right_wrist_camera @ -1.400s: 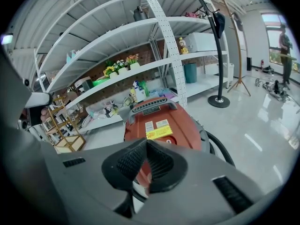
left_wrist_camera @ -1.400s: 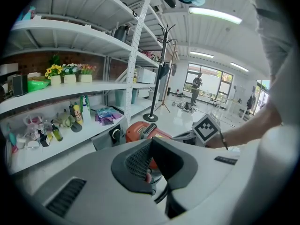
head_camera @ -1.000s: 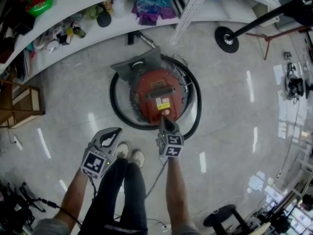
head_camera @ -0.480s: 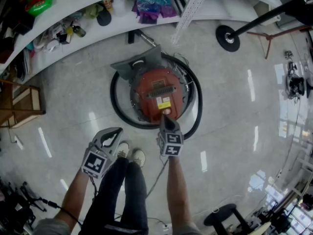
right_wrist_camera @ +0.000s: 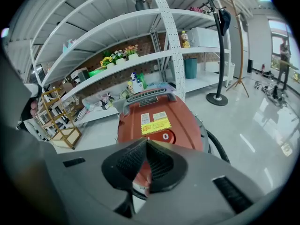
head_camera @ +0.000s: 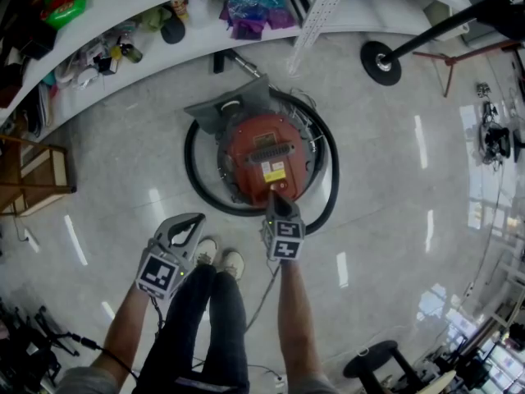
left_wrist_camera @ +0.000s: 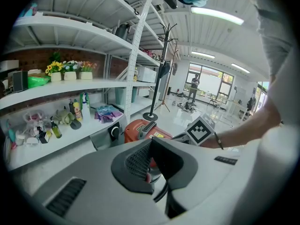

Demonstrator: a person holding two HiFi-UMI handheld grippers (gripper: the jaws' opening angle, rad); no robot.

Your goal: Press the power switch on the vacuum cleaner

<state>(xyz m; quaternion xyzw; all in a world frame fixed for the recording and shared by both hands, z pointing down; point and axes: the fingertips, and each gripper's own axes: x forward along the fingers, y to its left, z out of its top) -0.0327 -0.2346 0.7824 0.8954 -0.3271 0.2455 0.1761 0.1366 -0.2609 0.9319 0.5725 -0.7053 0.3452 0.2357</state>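
A glossy grey floor (head_camera: 394, 220) fills the frame, with white shelving (head_camera: 123, 15) curving across the top and a coat stand's round base (head_camera: 380, 64) at upper right. At centre sits the red vacuum cleaner (head_camera: 267, 150), ringed by its black hose (head_camera: 193, 167). The right gripper (head_camera: 276, 201), jaws together and empty, has its tip over the cleaner's near edge, close to the round power switch (right_wrist_camera: 165, 136) (contact unclear). At lower left the left gripper (head_camera: 193, 220) is closed on nothing, above the person's shoes (head_camera: 220, 259).

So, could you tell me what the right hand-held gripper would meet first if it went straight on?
Most likely the red vacuum cleaner, near its round power switch; the gap ahead of the right hand-held gripper is unclear.
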